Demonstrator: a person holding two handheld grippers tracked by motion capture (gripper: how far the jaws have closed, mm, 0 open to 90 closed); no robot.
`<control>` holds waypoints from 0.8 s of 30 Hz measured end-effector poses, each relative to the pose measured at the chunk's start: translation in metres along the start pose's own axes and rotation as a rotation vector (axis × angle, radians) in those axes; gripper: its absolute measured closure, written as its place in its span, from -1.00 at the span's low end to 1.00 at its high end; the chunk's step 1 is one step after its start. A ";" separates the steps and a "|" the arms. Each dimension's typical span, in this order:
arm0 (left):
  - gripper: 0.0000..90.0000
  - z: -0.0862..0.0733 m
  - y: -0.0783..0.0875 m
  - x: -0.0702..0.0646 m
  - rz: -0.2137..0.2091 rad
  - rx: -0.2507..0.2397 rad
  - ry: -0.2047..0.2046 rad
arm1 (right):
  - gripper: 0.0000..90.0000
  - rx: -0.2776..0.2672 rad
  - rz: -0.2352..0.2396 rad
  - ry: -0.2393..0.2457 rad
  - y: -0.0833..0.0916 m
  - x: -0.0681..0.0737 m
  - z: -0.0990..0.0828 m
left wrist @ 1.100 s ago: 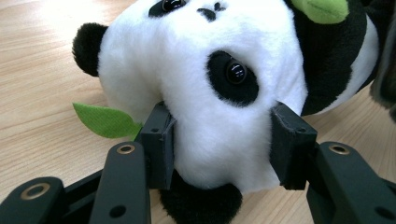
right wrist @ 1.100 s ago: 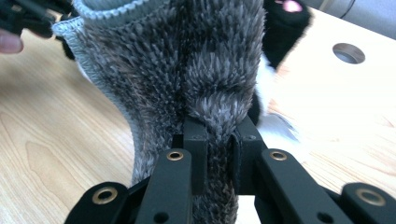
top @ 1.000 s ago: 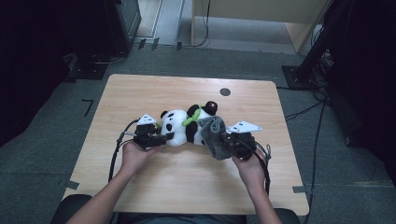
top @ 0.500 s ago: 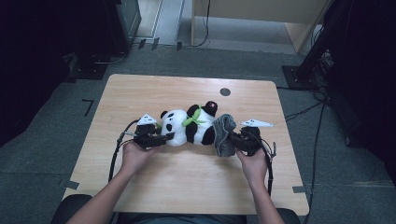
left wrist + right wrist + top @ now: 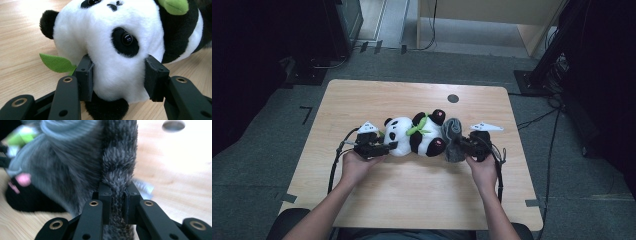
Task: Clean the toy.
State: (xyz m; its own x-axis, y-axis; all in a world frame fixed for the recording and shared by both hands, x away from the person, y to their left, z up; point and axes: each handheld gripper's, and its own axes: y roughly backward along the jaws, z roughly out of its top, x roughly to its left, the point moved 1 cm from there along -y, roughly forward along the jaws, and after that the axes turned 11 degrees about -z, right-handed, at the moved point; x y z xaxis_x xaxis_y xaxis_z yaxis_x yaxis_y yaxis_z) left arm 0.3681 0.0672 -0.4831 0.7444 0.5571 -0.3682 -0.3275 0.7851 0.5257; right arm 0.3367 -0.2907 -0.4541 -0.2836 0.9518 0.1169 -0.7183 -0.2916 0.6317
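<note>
Here my left tool [image 5: 117,75] clamps the panda [image 5: 414,135] by its head; my right tool [image 5: 117,195] pinches the grey sock [image 5: 117,165]. The sock's far end is blurred.

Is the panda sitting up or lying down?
Lying down: the panda stretches sideways along the table, head at the left.

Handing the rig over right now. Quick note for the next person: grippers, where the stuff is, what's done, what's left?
Left gripper: shut on the panda plush, pads pressing both sides of its white head.
Right gripper: shut on a fold of the grey fuzzy garment.
Positions: panda lies on its side mid-table, head toward the left gripper; the garment sits bunched at its foot end, touching it.
Done: both things gripped.
Left: apparently working the garment onto the panda; it is not on yet. Keep the head pinned.
</note>
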 end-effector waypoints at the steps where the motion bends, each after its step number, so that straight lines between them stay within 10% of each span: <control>1: 0.10 0.000 0.000 0.000 -0.001 0.001 -0.001 | 0.79 -0.018 0.014 -0.014 0.003 -0.002 0.004; 11: 0.10 0.000 -0.001 0.001 -0.009 0.001 -0.006 | 0.78 0.006 0.127 -0.077 -0.025 -0.005 0.015; 24: 0.09 -0.001 -0.002 0.001 -0.012 -0.003 -0.007 | 0.79 0.112 0.059 -0.064 -0.054 -0.007 0.000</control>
State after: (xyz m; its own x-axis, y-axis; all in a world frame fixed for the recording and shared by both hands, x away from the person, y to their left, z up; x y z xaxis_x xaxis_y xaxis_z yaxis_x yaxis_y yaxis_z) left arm 0.3687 0.0666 -0.4847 0.7521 0.5457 -0.3695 -0.3200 0.7926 0.5190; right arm 0.3778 -0.2814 -0.4889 -0.2799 0.9385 0.2024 -0.6248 -0.3381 0.7038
